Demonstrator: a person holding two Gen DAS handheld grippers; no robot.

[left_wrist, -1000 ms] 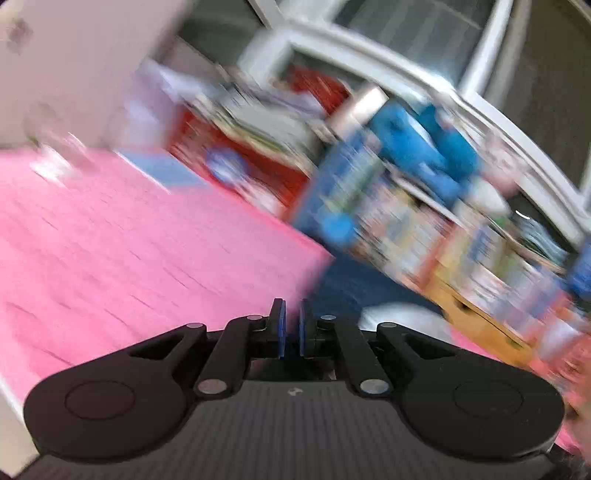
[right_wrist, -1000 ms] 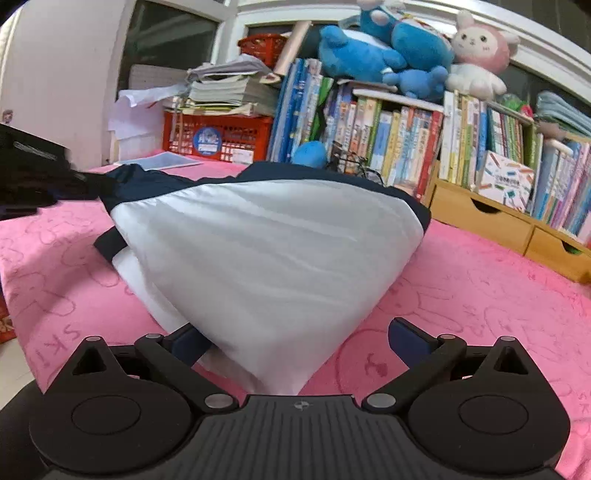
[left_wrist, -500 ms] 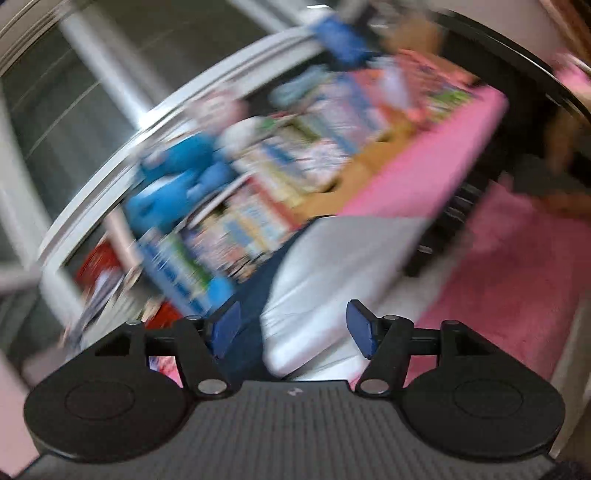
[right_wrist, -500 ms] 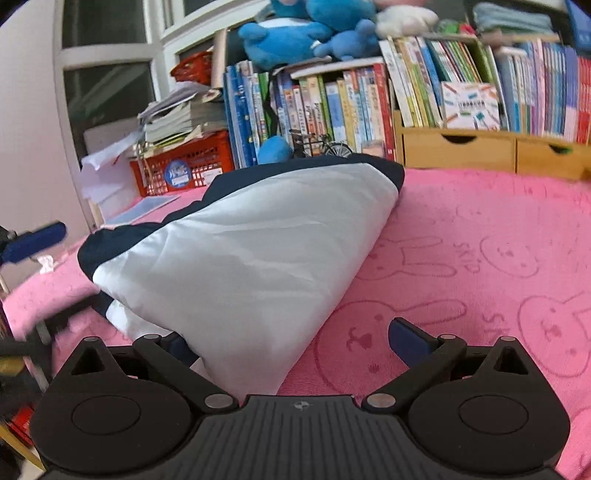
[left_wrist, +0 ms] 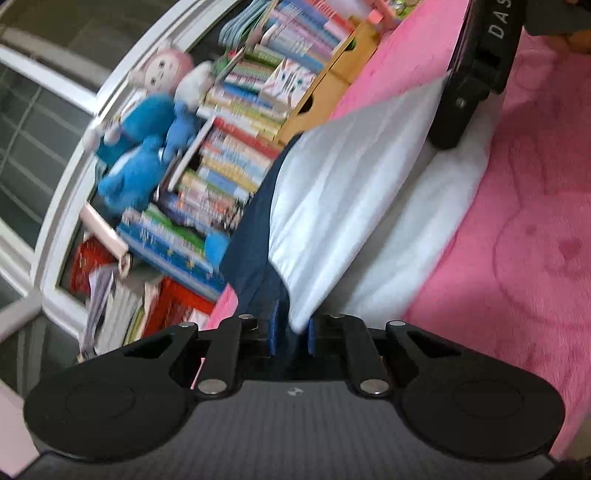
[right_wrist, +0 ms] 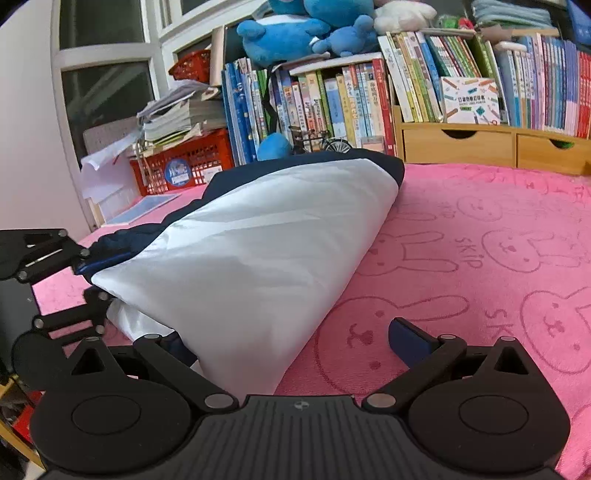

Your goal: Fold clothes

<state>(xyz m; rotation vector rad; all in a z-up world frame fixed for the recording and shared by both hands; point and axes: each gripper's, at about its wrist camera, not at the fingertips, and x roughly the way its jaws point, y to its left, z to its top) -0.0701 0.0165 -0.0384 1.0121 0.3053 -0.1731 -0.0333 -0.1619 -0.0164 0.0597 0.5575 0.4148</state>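
A folded white garment [right_wrist: 258,240] with navy trim lies on the pink rabbit-print cover [right_wrist: 480,258]. My left gripper [left_wrist: 291,328] is at the garment's left end. Its jaws are closing, and the white and navy corner [left_wrist: 297,317] sits pinched between the blue pads. In the right wrist view that gripper shows as black linkage [right_wrist: 55,254] at the left edge, on the navy hem. My right gripper [right_wrist: 291,347] stands wide open at the near tip of the garment. Its left finger is hidden under the white cloth, and its right pad [right_wrist: 406,343] hovers over bare cover.
Behind the garment stands a row of books [right_wrist: 332,107] with blue plush toys [right_wrist: 295,33] on top. A red basket [right_wrist: 184,162] and stacked papers are at the back left, wooden drawers [right_wrist: 480,144] at the back right. Bare pink cover stretches to the right.
My left gripper rolled over, came down to the garment's left end, opened, then closed on its corner. The right gripper barely shifted and stayed open.
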